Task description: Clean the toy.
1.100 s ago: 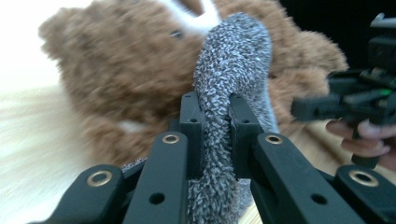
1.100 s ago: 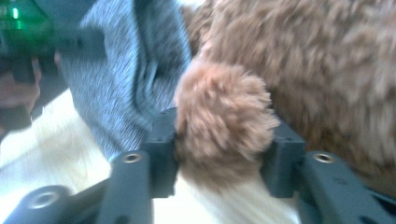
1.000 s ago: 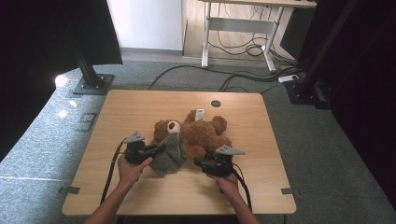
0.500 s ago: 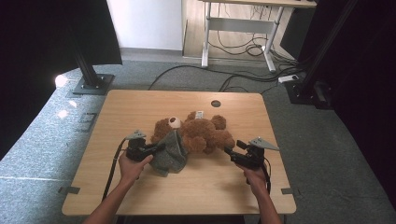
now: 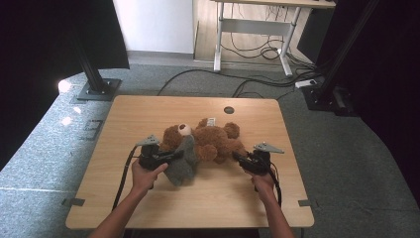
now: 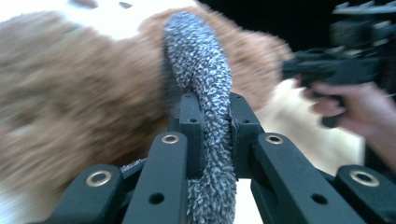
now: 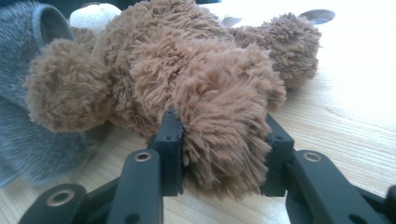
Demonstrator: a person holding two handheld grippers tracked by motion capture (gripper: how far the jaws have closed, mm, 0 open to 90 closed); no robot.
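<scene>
A brown teddy bear (image 5: pixel 214 140) lies on its back in the middle of the wooden table (image 5: pixel 148 111), head to the left. A grey knitted garment (image 5: pixel 182 167) is bunched around its upper body. My left gripper (image 5: pixel 179 154) is shut on an edge of that garment (image 6: pixel 205 70), pinching it between the pads (image 6: pixel 192 122). My right gripper (image 5: pixel 237 156) is at the bear's right side. Its jaws have just been closing, and they now squeeze a furry leg (image 7: pixel 224 116) between them. In the left gripper view the other hand and its gripper (image 6: pixel 336 70) show behind the bear.
A round cable hole (image 5: pixel 228 110) sits near the table's far edge. Black stand bases rest on the carpet at far left (image 5: pixel 96 90) and far right (image 5: pixel 329 98). Cables (image 5: pixel 257 84) trail across the floor under a white desk frame (image 5: pixel 250 29).
My right gripper drew away to the right with its jaws wide, then came back left and closed on the bear's leg. My left gripper kept its hold on the grey garment.
</scene>
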